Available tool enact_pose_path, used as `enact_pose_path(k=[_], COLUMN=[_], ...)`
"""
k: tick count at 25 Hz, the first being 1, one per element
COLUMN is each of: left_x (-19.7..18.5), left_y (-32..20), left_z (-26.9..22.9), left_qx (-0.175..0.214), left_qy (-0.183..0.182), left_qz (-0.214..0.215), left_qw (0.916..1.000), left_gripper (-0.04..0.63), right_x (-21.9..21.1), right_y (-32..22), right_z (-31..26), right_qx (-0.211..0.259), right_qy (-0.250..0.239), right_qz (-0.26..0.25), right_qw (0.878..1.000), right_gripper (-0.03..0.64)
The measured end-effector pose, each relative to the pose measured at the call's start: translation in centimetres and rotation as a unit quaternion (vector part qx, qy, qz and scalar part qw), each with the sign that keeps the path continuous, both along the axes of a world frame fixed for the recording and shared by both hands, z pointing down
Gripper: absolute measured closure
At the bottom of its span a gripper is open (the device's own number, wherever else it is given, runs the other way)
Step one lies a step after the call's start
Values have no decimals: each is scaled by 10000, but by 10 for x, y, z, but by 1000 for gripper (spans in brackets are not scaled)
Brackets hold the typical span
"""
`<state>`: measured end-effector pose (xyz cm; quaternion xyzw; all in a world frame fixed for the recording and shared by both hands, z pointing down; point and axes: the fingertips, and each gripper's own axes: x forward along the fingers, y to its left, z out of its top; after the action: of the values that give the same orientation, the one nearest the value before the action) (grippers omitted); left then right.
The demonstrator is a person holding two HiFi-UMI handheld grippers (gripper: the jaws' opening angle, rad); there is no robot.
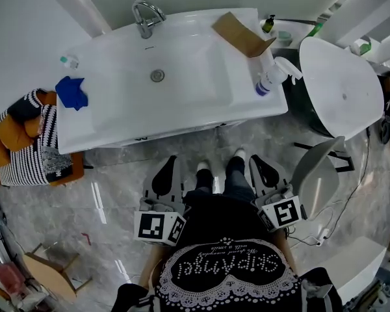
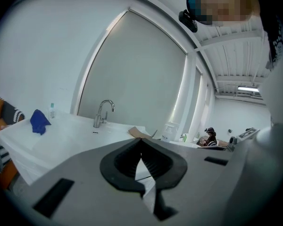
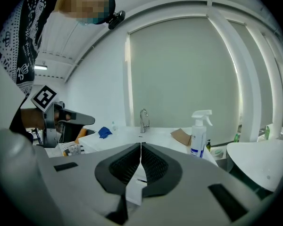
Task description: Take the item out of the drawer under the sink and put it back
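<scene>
Both tools are up in front of the person, level with each other and well short of the sink. The left tool [image 1: 171, 164] has its black ribbed pads pressed tip to tip, and nothing sits between them. It's the same for the right tool [image 3: 140, 146]: jaws together and empty, pointing across at the sink.

Ahead of them is the long white desk with the moulded sink [image 1: 117, 119], and the curved chrome tap [image 1: 145, 17] stands at its back edge. A crumpled blue cloth [image 1: 72, 91] lies on the left end, with a small clear bottle [image 1: 69, 62] just behind it. On the right end there's a flat piece of brown cardboard [image 1: 242, 34], and a white spray bottle with a blue label [image 1: 271, 77] sits by the corner.

The drawer front under the sink [image 1: 182, 132] shows only as a thin strip below the desk's edge, and I can't tell from here whether it is fully closed. The item itself is hidden from every view.

The person's white shoes [image 1: 203, 168] are planted on the grey marbled floor [image 1: 110, 194], between the two tools. A black-and-white striped and orange fabric [image 1: 26, 142] is bundled beside the desk's left end.
</scene>
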<state>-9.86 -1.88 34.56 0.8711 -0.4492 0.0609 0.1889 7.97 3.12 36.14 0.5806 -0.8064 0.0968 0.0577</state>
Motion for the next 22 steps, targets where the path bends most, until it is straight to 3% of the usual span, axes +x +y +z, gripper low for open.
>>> enact_pose_path(k=[7, 14, 22], left_x=[-3, -11, -22], left_y=[11, 8, 6], left_z=[4, 2, 2], left_qx=[-35, 11, 12], left_qy=[-28, 13, 18], left_qz=[149, -6, -150], left_qw=[9999, 10000, 9999], left_gripper=[591, 591, 591], right_x=[0, 5, -1], right_y=[11, 9, -1], right_z=[7, 18, 16], right_qx=[-64, -379, -320], right_qy=[65, 242, 142], right_qz=[82, 181, 90], right_qw=[9999, 9988, 9993], right_gripper=[597, 597, 597])
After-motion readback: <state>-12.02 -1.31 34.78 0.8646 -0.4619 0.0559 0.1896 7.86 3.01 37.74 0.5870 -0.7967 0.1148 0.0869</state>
